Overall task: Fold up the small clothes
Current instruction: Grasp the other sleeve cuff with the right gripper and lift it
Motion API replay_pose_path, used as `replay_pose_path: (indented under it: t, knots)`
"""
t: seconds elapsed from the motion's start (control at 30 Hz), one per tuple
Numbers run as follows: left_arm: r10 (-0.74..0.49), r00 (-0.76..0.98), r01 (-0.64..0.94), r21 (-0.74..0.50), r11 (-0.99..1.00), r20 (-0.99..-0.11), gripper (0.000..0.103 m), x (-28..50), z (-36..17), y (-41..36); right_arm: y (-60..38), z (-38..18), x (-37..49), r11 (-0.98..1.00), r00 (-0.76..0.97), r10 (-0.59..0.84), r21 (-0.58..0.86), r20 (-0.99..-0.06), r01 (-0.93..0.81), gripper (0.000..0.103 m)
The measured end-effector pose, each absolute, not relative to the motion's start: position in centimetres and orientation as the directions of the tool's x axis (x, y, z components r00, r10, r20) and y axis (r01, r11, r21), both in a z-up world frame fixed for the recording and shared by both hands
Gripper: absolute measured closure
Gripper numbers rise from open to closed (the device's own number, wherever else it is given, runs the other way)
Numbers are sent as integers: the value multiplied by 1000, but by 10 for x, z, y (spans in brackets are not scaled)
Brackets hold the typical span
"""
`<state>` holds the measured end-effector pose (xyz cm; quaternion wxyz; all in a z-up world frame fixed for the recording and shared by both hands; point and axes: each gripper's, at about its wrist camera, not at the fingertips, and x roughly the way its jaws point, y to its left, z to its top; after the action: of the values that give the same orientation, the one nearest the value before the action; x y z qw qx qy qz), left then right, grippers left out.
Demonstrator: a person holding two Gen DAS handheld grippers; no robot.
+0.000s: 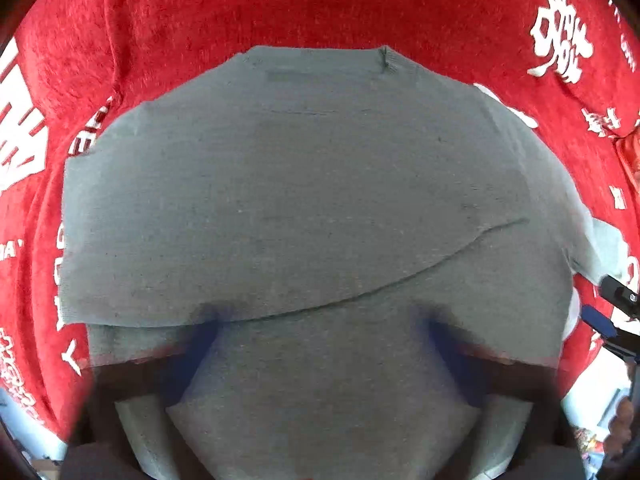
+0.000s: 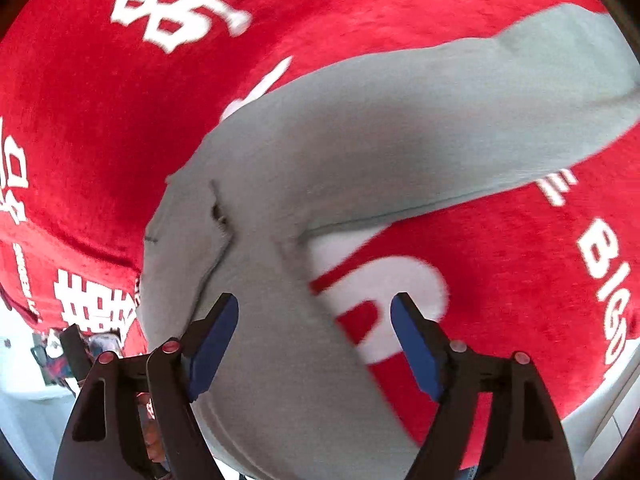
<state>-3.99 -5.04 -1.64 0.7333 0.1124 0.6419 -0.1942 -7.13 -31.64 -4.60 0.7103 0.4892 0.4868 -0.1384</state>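
Lettering "Bles" shows white on red blanket (image 2: 100, 120); both grippers' fingers released over grey garment (image 1: 300, 200).

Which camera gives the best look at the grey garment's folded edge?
The left wrist view: the grey garment fills it from above, the folded edge crossing it. The right wrist view shows only one end and a long part stretching away.

Gray garment (image 2: 360, 140) on red blanket (image 2: 100, 120), beneath wide-open right gripper (image 2: 314, 316).
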Motion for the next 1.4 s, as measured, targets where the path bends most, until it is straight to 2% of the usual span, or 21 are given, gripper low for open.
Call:
replay_pose_path:
  t: [0.27, 0.33, 0.67, 1.0, 1.2, 1.27, 1.3, 1.37, 1.4]
  knots:
    - [-84, 142, 481, -6, 877, -986, 2, -50, -14, -103, -364, -51, -118, 385, 533, 208, 570, -820, 726, 17]
    - [-64, 157, 471, 18, 882, -986, 2, -50, -12, -117, -380, -51, -133, 347, 560, 172, 582, -811, 736, 0]
    - [-119, 109, 530, -43, 847, -987, 2, -60, -20, -170, -448, -80, -179, 108, 620, 107, 629, -777, 769, 0]
    - [-161, 94, 554, -83, 828, -982, 2, -72, -28, -209, -490, -97, -183, -72, 774, 82, 771, -628, 633, 0]
    - [-180, 89, 552, -101, 828, -980, 2, -74, -30, -217, -496, -103, -180, -117, 808, 76, 799, -584, 589, 0]
    - [-179, 92, 544, -102, 833, -980, 2, -74, -30, -215, -496, -103, -179, -125, 802, 78, 792, -592, 597, 2]
    - [-180, 89, 536, -105, 838, -980, 2, -72, -31, -215, -495, -103, -178, -126, 797, 80, 788, -598, 603, 7]
    - [-189, 87, 520, -117, 846, -978, 2, -71, -30, -208, -496, -105, -176, -128, 789, 90, 779, -607, 614, 24]
    - [-190, 90, 514, -118, 850, -978, 2, -70, -29, -204, -496, -106, -176, -132, 783, 92, 771, -616, 622, 39]
